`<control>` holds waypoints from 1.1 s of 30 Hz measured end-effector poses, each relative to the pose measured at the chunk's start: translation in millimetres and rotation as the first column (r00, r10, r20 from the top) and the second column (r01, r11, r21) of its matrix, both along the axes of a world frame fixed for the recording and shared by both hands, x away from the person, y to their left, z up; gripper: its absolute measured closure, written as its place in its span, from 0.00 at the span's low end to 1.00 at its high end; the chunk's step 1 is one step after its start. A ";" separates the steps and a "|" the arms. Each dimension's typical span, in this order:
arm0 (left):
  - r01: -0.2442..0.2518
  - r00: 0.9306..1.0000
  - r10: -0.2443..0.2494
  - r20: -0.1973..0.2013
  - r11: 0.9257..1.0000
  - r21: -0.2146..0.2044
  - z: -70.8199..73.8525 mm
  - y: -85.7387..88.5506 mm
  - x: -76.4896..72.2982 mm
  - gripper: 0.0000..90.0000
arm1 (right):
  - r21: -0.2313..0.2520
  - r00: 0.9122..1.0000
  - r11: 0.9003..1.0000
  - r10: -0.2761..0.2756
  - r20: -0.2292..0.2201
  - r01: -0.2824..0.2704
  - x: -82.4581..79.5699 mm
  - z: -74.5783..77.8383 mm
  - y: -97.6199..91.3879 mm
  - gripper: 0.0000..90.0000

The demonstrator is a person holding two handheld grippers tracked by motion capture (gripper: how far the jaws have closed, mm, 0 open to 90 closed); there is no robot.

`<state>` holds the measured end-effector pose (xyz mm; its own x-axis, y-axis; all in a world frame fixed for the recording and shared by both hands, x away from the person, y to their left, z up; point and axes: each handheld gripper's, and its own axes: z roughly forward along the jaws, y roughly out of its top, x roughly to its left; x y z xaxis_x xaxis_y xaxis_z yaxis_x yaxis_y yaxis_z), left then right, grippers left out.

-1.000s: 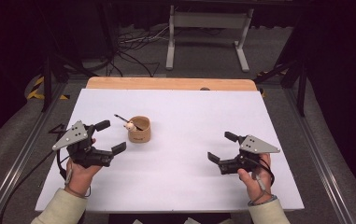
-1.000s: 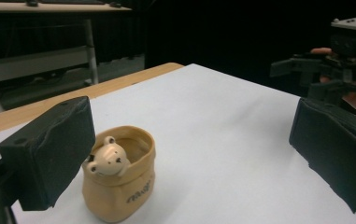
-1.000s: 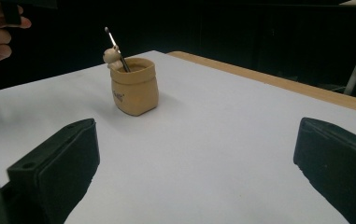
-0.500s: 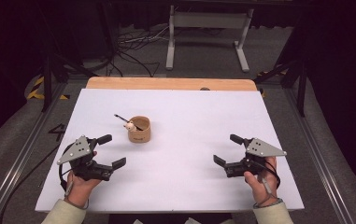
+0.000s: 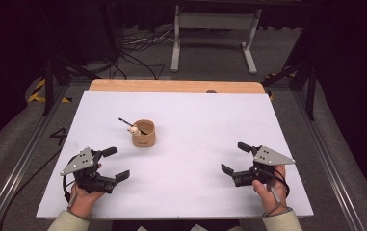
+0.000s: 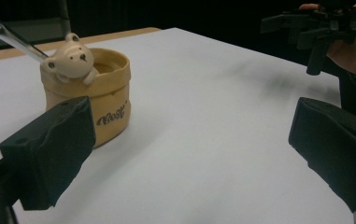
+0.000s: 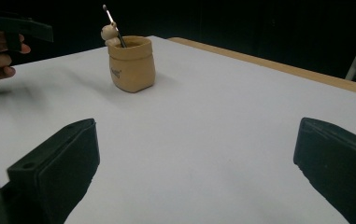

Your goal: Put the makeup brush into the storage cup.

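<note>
White bench (image 5: 200, 125) under dark room. Left tool (image 5: 110, 164) jaws spread, empty; right tool (image 5: 236, 158) same. Tan cup (image 5: 143, 134) with bear figure (image 6: 71, 60) and thin stick (image 7: 114, 24) sits ahead-right of left tool, near. Likely next: level approach, straddle cup wall, avoid stick, close gently.

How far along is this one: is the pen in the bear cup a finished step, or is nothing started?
Looks done: a pen stands leaning in the tan bear cup, which sits upright on the white table. In hand: nothing; the left claw and the right claw are both open and empty, apart from the cup. Left: judging by that, any further handling of the cup or pen has not begun.
</note>
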<state>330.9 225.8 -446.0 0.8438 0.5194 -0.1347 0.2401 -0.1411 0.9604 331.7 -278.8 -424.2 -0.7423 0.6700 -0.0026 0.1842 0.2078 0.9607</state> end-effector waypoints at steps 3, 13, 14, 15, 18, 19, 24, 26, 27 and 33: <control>0.007 1.000 -0.007 -0.006 1.000 0.015 -4.7 -0.1 -2.5 0.02 | -0.003 1.000 1.000 0.002 -0.004 -0.002 -0.5 -2.8 -0.9 0.01; 0.006 1.000 -0.005 -0.020 0.999 0.038 -13.6 -0.6 -3.6 0.02 | -0.022 0.999 1.000 0.009 -0.039 -0.010 -0.7 -16.3 -1.4 0.01; 0.000 1.000 0.001 -0.025 0.999 0.039 -14.9 -1.5 -3.1 0.02 | -0.026 0.999 1.000 0.012 -0.043 -0.013 -1.0 -17.6 -1.8 0.01; -0.002 1.000 0.003 -0.027 0.999 0.049 -15.5 -1.6 -2.2 0.02 | -0.023 0.999 1.000 0.011 -0.046 -0.012 -1.2 -18.6 -1.8 0.01; -0.004 0.999 0.005 -0.041 0.999 0.044 -16.3 -2.3 -1.5 0.02 | -0.022 0.999 1.000 0.009 -0.054 -0.010 -1.1 -21.2 -1.8 0.01; -0.004 0.999 0.006 -0.038 0.999 0.048 -16.2 -1.8 -1.1 0.02 | -0.023 0.998 1.000 0.010 -0.060 -0.012 -1.3 -22.1 -1.9 0.01; -0.009 0.999 0.011 -0.048 0.999 0.033 -16.1 -1.9 -1.5 0.02 | -0.026 0.997 0.999 0.019 -0.079 -0.021 -2.5 -27.9 -1.3 0.01; -0.017 0.999 0.018 -0.045 0.999 0.027 -16.1 -1.3 -1.3 0.02 | -0.031 0.997 0.999 0.014 -0.081 -0.017 -2.1 -28.2 -1.0 0.01; -0.021 0.999 0.023 -0.046 0.999 0.026 -16.3 -1.0 -1.0 0.02 | -0.025 0.997 1.000 0.013 -0.080 -0.015 -1.9 -27.9 -0.9 0.01; -0.022 0.999 0.023 -0.041 0.999 0.024 -15.7 -0.4 -1.1 0.02 | -0.006 0.997 1.000 0.003 -0.071 -0.003 -2.3 -25.7 -1.7 0.01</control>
